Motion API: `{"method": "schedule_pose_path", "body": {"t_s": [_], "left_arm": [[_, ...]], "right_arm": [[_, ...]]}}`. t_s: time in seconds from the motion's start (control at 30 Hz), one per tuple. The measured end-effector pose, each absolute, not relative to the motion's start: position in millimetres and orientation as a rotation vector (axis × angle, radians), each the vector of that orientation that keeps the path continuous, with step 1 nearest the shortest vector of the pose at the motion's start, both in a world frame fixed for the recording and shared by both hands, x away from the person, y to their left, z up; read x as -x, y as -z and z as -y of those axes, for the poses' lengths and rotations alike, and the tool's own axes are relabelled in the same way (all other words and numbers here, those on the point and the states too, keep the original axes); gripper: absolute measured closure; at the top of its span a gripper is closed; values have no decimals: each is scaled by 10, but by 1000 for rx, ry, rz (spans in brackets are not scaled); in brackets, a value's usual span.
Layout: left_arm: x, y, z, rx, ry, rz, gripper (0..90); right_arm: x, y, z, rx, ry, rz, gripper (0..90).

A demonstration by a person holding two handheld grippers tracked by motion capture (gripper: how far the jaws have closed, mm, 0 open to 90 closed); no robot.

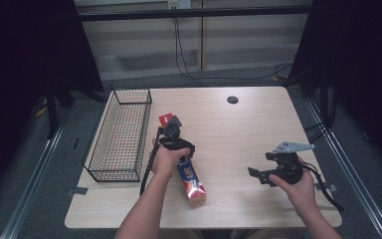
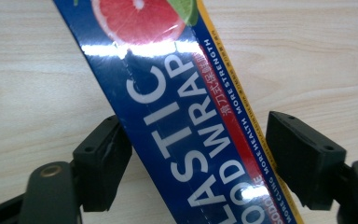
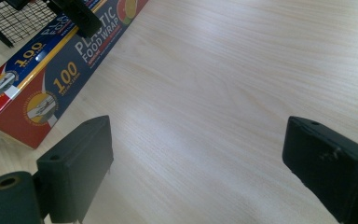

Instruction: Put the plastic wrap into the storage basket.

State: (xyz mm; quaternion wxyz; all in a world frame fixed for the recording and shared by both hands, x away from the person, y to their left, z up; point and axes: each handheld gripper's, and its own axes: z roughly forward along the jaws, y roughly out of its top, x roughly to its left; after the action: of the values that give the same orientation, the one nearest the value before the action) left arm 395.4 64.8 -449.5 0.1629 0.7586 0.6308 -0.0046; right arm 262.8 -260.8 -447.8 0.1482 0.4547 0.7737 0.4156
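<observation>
Seemingly the left gripper (image 2: pixel 198 158), jaws apart astride the plastic wrap box (image 2: pixel 182 126), could skew it when closing, while the right gripper (image 3: pixel 196 168) idles open.

Evenly lit from above on the pale tabletop (image 1: pixel 258 129); dark, murky surroundings at far left and right. White glare across the glossy box (image 2: pixel 168 116) in the left gripper view. Softly blurred near jaws in both gripper views. Faint, short shadows beneath the hands.
</observation>
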Motion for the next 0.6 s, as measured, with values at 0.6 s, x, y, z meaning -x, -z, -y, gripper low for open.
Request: {"method": "schedule_pose_path", "body": {"t_s": [0.6], "left_arm": [[-3949, 4482, -539, -2255, -46, -1824, 343]], "right_arm": [[-2627, 4457, 2625, -1314, -1220, -2209, 84]]}}
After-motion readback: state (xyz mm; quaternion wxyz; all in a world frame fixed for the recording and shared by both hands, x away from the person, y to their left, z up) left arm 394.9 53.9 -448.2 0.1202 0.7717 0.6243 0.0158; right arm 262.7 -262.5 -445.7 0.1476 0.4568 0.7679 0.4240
